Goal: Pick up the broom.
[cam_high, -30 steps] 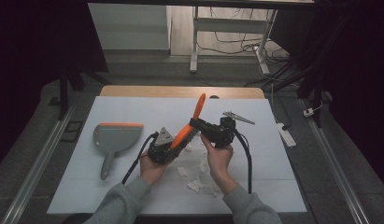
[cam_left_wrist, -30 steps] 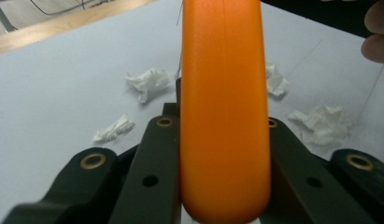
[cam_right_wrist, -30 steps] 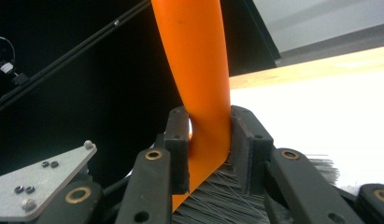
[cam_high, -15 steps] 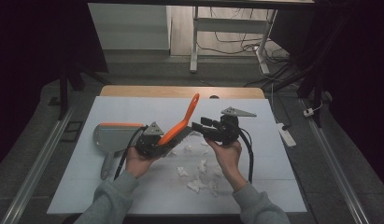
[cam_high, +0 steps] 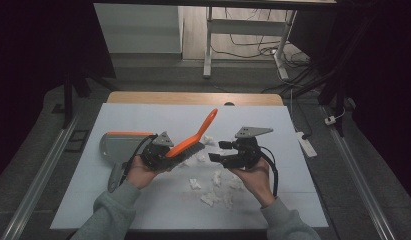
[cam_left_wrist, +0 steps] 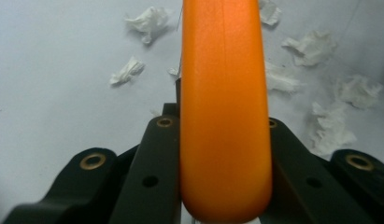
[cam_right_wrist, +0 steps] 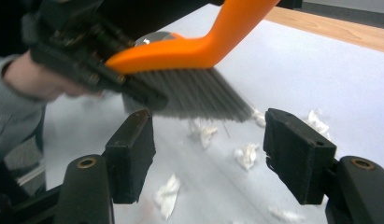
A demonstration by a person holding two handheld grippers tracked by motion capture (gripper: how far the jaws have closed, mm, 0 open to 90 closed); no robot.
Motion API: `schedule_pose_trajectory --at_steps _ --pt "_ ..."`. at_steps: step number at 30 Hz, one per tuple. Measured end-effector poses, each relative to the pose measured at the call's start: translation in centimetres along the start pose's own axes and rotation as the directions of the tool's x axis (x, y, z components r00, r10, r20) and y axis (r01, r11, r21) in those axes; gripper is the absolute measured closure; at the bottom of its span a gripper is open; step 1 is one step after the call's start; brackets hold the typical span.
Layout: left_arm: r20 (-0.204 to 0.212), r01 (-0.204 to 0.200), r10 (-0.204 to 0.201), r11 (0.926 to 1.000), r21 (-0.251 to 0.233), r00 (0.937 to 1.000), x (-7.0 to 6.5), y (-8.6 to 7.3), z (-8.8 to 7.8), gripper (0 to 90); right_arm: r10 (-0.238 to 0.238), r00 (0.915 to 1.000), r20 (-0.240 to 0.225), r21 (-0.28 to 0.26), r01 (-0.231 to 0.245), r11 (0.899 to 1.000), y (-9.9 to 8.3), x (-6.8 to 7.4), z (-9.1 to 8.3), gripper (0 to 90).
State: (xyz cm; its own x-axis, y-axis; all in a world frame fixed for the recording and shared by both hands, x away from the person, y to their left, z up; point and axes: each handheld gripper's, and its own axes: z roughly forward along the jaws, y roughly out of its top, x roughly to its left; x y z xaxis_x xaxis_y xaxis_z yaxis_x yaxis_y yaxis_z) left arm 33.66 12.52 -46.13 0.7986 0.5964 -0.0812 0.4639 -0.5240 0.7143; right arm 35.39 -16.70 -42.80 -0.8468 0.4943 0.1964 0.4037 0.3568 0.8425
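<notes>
The left hand-held gripper (cam_high: pixel 160 156) clamped the orange brush (cam_high: pixel 193 140) above the desk (cam_high: pixel 143 210), handle slanting up and away. The right hand-held gripper (cam_high: pixel 224 151), jaws just opened and empty, faced it. Paper scraps (cam_high: pixel 213 187) lay below; a dustpan (cam_high: pixel 118 145) sat left.

A white-topped table (cam_high: pixel 143 210) with a wooden far edge stands on grey floor (cam_high: pixel 53 125), metal rails (cam_high: pixel 38 185) flanking it, a white desk frame (cam_high: pixel 209 45) and tangled cables (cam_high: pixel 273 50) beyond it in dim light.
</notes>
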Motion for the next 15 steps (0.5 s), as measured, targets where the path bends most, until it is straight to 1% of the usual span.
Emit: schedule_pose_trajectory --at_steps 2,4,5,6,8,9,10,11,12,13,15 --pt "-0.013 -0.034 0.035 0.9987 0.038 0.9993 -0.1 0.5 -0.2 80.1 -0.032 0.9994 0.012 0.016 0.032 0.999 -0.1 0.3 -0.6 33.2" --pt "-0.011 -0.054 0.055 0.9965 0.063 0.9984 -0.2 1.0 -0.5 80.1 -0.044 0.999 0.006 0.007 0.044 0.999 0.0 0.5 -1.3 33.2" --pt "0.001 -0.059 0.06 0.9958 0.07 0.9982 -0.2 1.3 -0.6 80.1 -0.044 0.999 0.006 0.007 0.044 0.999 0.0 0.5 -1.3 33.2" --pt "0.012 -0.066 0.066 0.9948 0.077 0.9978 -0.2 1.5 -0.7 80.1 -0.056 0.9984 0.011 0.011 0.056 0.998 0.2 0.6 -1.7 33.2" --pt "0.033 -0.077 0.074 0.9922 0.098 0.9967 -0.4 1.9 -0.5 80.1 -0.064 0.9978 0.015 0.016 0.063 0.998 0.3 0.7 -1.8 33.3" --pt "0.046 -0.09 0.085 0.9885 0.121 0.9953 -0.4 2.1 -0.2 80.1 -0.071 0.9972 0.02 0.026 0.071 0.997 0.5 0.8 -1.8 33.2" --pt "0.058 -0.113 0.105 0.9818 0.153 0.9928 -0.7 2.4 0.3 80.1 -0.092 0.9957 0.014 0.041 0.091 0.995 0.7 1.0 -1.8 33.1" --pt "0.058 -0.113 0.105 0.9818 0.153 0.9928 -0.7 2.4 0.3 80.1 -0.107 0.994 0.021 0.057 0.106 0.993 0.9 1.1 -1.8 32.9" --pt "0.067 -0.121 0.111 0.979 0.164 0.9915 -0.8 2.6 0.5 80.1 -0.107 0.994 0.021 0.057 0.106 0.993 0.9 1.1 -1.8 32.9" --pt "0.072 -0.129 0.119 0.9765 0.172 0.9903 -0.9 2.8 0.7 80.1 -0.125 0.9918 0.028 0.069 0.122 0.99 1.0 1.3 -1.8 32.9" --pt "0.075 -0.15 0.138 0.9706 0.188 0.9875 -1.1 3.2 0.9 80.1 -0.147 0.989 0.019 0.086 0.145 0.986 1.2 1.5 -1.8 32.8"
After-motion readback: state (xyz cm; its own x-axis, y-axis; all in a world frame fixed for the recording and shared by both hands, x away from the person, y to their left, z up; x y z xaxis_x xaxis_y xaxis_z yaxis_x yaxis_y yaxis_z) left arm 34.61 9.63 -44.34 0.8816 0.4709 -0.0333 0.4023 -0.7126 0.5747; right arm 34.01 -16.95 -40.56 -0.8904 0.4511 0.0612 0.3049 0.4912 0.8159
